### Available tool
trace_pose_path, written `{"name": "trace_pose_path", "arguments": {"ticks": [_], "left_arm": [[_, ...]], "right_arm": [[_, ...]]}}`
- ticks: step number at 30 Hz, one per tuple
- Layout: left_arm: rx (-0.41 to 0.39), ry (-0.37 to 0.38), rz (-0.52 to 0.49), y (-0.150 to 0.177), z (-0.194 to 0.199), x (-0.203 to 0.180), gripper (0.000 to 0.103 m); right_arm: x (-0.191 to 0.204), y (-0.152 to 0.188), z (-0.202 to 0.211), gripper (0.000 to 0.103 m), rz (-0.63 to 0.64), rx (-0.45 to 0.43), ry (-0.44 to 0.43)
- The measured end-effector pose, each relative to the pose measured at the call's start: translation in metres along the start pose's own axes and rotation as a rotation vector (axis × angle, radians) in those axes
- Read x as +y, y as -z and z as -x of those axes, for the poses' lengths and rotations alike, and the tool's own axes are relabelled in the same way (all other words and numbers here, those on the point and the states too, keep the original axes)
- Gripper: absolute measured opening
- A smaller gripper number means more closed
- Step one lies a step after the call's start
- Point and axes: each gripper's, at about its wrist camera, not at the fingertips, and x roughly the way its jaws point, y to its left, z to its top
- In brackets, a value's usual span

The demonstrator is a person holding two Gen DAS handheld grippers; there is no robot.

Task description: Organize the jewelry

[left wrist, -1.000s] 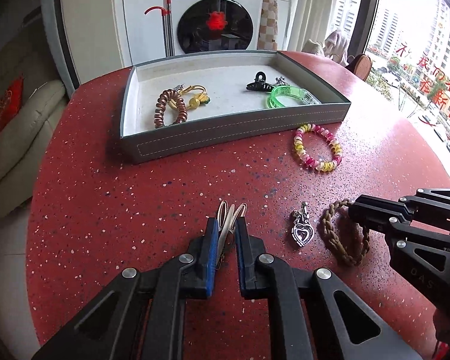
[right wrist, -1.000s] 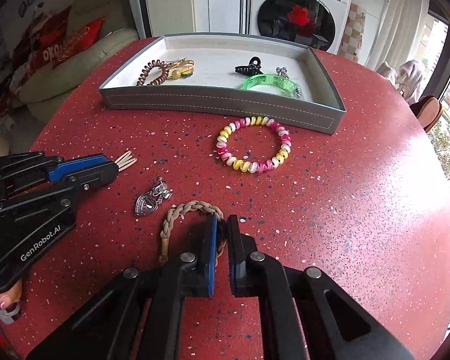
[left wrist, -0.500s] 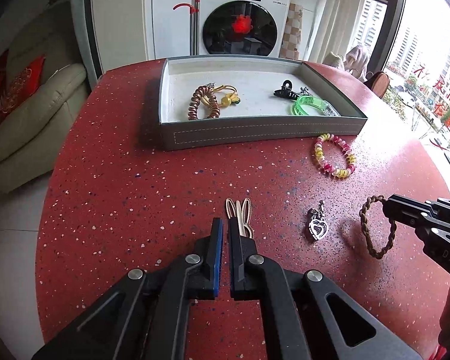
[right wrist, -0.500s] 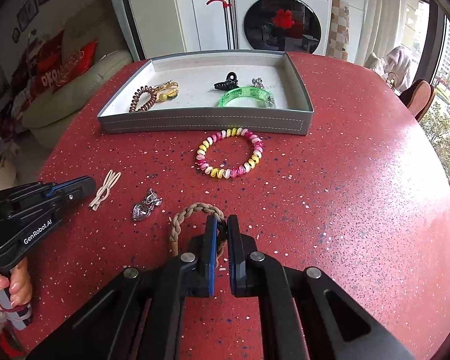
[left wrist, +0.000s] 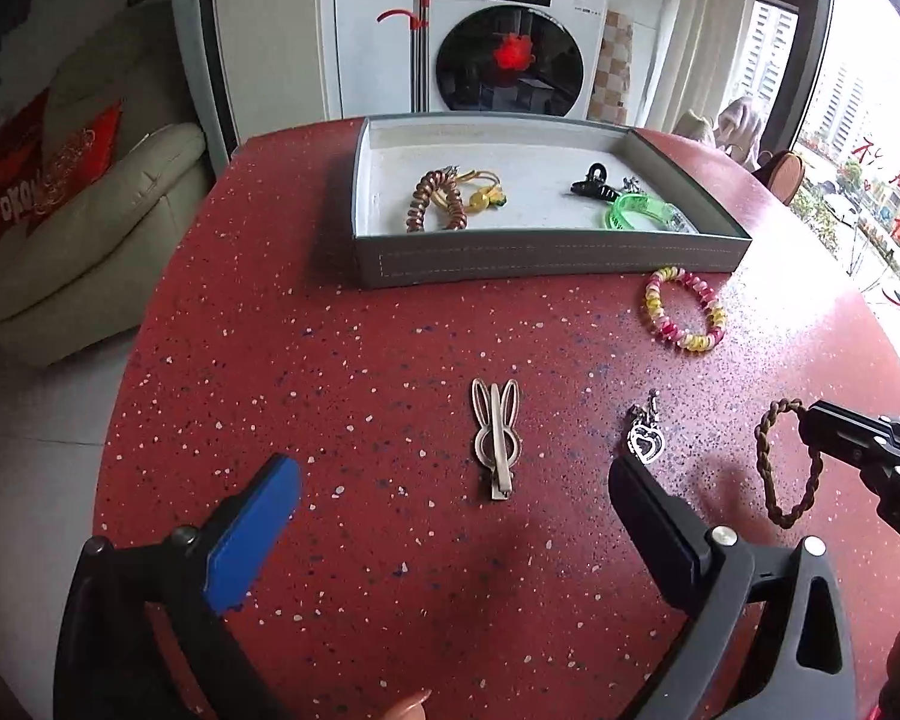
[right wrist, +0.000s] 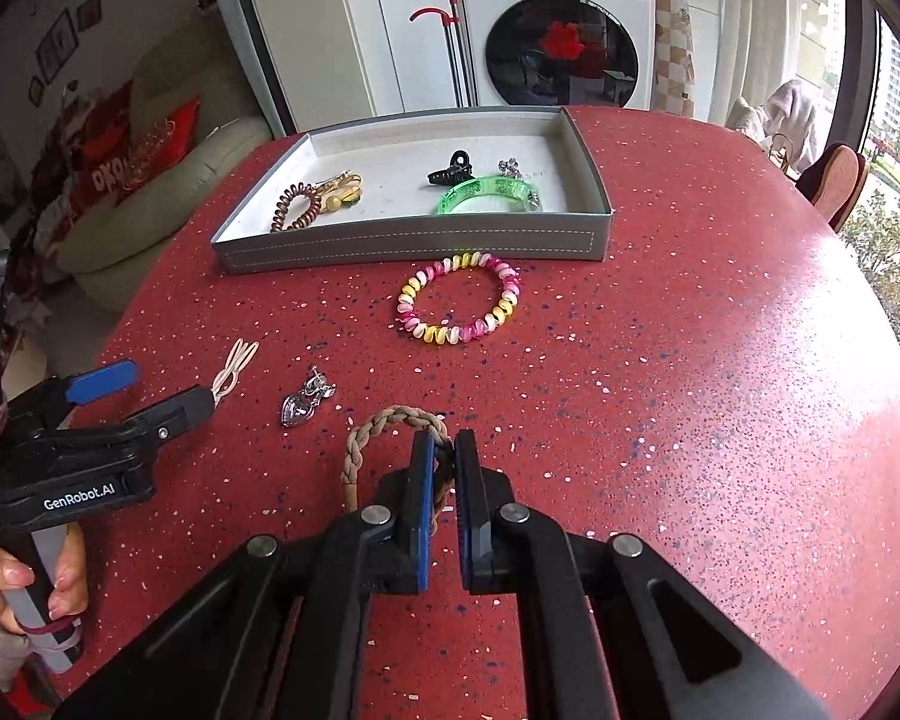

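The braided tan cord bracelet [right wrist: 384, 426] hangs pinched by one side of its loop in my right hand-held gripper [right wrist: 444, 456], whose jaws are shut tight on the braid; the rest of the loop dangles to the left, just above the red speckled counter [right wrist: 690, 390]. My grip takes only a thin bit of cord near the pad tips, so I judge it could slip out on the way to the grey stitched tray [right wrist: 414, 240], or the hanging loop could catch the tray's front wall or drag the pink-and-yellow spiral hair tie [right wrist: 459, 297] lying just before it. My left hand-held gripper [left wrist: 450, 516] is opening wide, with nothing pressed between its pads; the beige rabbit-ear hair clip [left wrist: 497, 438] lies flat on the counter between the spread jaws. The clip is thin and flat, so a fresh grab may skid it, I think, and the right jaw stands close to the silver heart pendant [left wrist: 647, 441], which it could knock. The bracelet itself looks soft, evenly plaited, with a darker joined end
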Motion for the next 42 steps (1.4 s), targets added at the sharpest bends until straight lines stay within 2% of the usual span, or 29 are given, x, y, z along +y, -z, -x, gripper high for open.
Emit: {"name": "trace_pose_path", "arguments": {"ticks": [5, 10, 13, 15, 18, 19, 20, 21, 22, 29, 42], "left_arm": [[-0.012, -0.071, -0.054, -0.002, -0.013, -0.012, 0.103], [0.033, -0.048, -0.063, -0.001, -0.037, -0.017, 0.103], [0.072, -0.019, -0.051, -0.002, -0.046, -0.018, 0.1], [0.068, 0.0, -0.041, -0.003, -0.048, -0.019, 0.096], [0.053, 0.012, -0.056, -0.003, -0.042, -0.021, 0.078], [0.05, 0.022, -0.065, -0.004, -0.042, -0.023, 0.069], [0.043, 0.028, -0.076, -0.002, -0.037, -0.022, 0.052], [0.036, 0.033, -0.089, -0.001, -0.035, -0.024, 0.042], [0.034, 0.035, -0.098, -0.001, -0.035, -0.025, 0.027], [0.019, 0.092, -0.038, 0.0, -0.022, -0.011, 0.027], [-0.057, 0.127, -0.032, -0.017, 0.007, -0.008, 0.027]], "right_arm": [[-0.004, 0.002, 0.002, 0.007, -0.015, -0.004, -0.006], [-0.007, 0.005, 0.004, 0.007, -0.022, -0.005, -0.006], [-0.009, 0.006, 0.005, 0.007, -0.028, -0.005, -0.007], [-0.01, 0.006, 0.005, 0.007, -0.03, -0.006, -0.006], [-0.01, 0.005, 0.004, 0.007, -0.034, -0.004, -0.009], [-0.01, 0.005, 0.003, 0.007, -0.034, -0.004, -0.009], [-0.01, 0.005, 0.003, 0.007, -0.034, -0.003, -0.01], [-0.01, 0.006, 0.003, 0.007, -0.034, -0.003, -0.011], [-0.009, 0.006, 0.002, 0.007, -0.034, -0.002, -0.011], [-0.009, 0.004, 0.001, 0.007, -0.036, -0.001, -0.012], [-0.01, -0.006, 0.004, 0.007, -0.043, -0.013, -0.017]]}}
